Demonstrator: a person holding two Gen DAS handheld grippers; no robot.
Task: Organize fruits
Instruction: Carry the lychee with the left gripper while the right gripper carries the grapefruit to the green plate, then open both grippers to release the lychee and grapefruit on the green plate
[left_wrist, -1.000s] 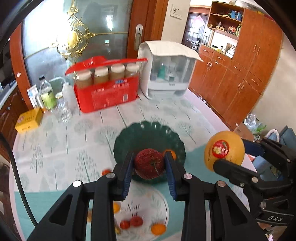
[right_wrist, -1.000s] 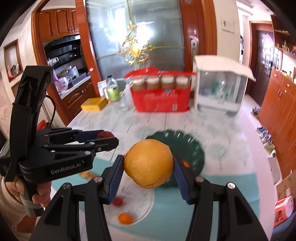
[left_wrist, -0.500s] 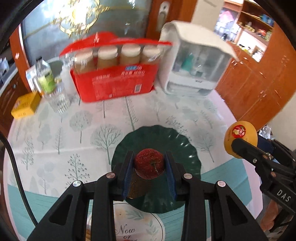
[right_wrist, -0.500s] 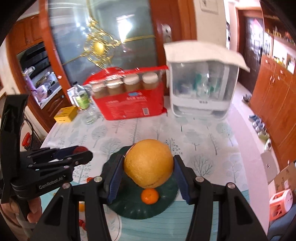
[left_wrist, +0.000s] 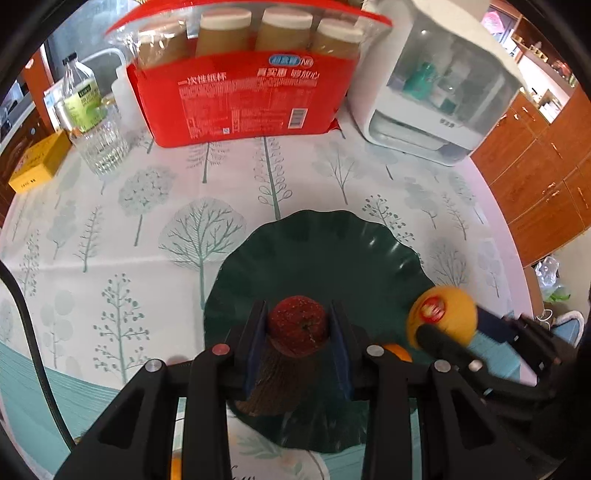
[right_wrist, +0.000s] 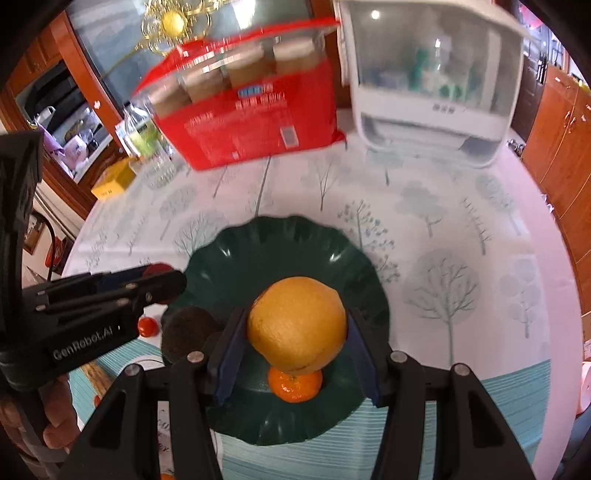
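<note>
Left wrist view: left gripper (left_wrist: 298, 326) clamped on red apple (left_wrist: 297, 325), stem end facing camera, above green plate (left_wrist: 332, 254); sticker visible on orange.
Right wrist view: right gripper (right_wrist: 295, 325) clamped on orange (right_wrist: 297, 325) above plate's tangerine (right_wrist: 294, 386); cherry tomato (right_wrist: 146, 326) left of plate; sticker hidden.

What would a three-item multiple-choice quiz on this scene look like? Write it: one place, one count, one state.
1. Where is the small mandarin?
A on the dark green plate
B on the yellow box
C in the white cabinet

2. How many lidded jars show in the red pack?
A two
B four
C six

3. What does the left gripper hold?
A nothing
B a bottle
C a red apple

Key: A, it lies on the plate under the held orange; B, four lids in a row; C, the fingers clamp the apple.
</note>
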